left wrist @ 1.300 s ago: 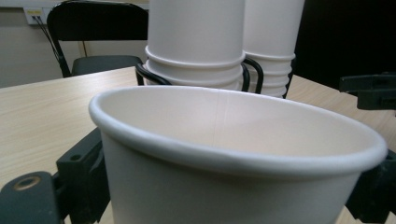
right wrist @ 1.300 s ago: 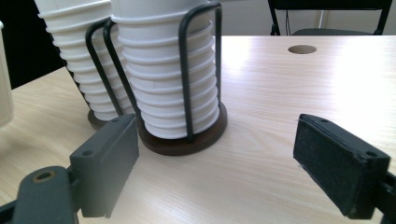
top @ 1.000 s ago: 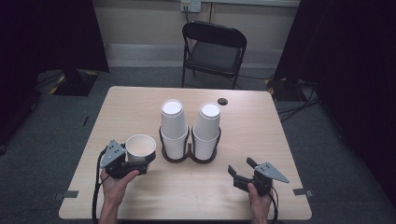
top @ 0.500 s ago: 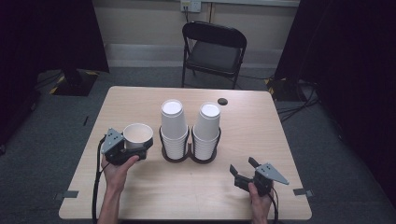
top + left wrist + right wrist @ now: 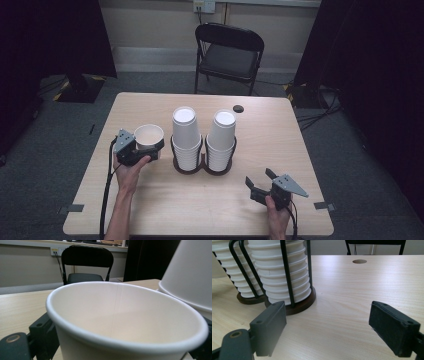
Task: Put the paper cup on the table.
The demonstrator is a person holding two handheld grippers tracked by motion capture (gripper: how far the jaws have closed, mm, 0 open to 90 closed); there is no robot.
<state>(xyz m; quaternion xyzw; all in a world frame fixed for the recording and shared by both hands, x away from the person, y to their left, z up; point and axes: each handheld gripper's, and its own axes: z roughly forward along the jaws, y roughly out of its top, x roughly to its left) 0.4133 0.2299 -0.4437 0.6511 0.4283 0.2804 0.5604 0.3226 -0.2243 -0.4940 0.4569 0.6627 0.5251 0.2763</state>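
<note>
Left gripper [image 5: 150, 148]: your jaws sit either side of the paper cup [image 5: 149, 136] and have just been easing apart — whether the pads press on it you cannot tell.
Paper cup: upright, mouth up, toward the desk's [image 5: 150, 200] left edge, just left of the holder.
Cup holder [image 5: 202, 167]: mid-desk, two dark wire cradles side by side, each with a stack of upturned white cups [image 5: 186, 131].
Desk hole [image 5: 238, 108]: near the far edge, right of centre.
Right gripper [image 5: 259, 187]: near the front right corner — jaws spread wide, nothing between them, pointed toward the holder.
</note>
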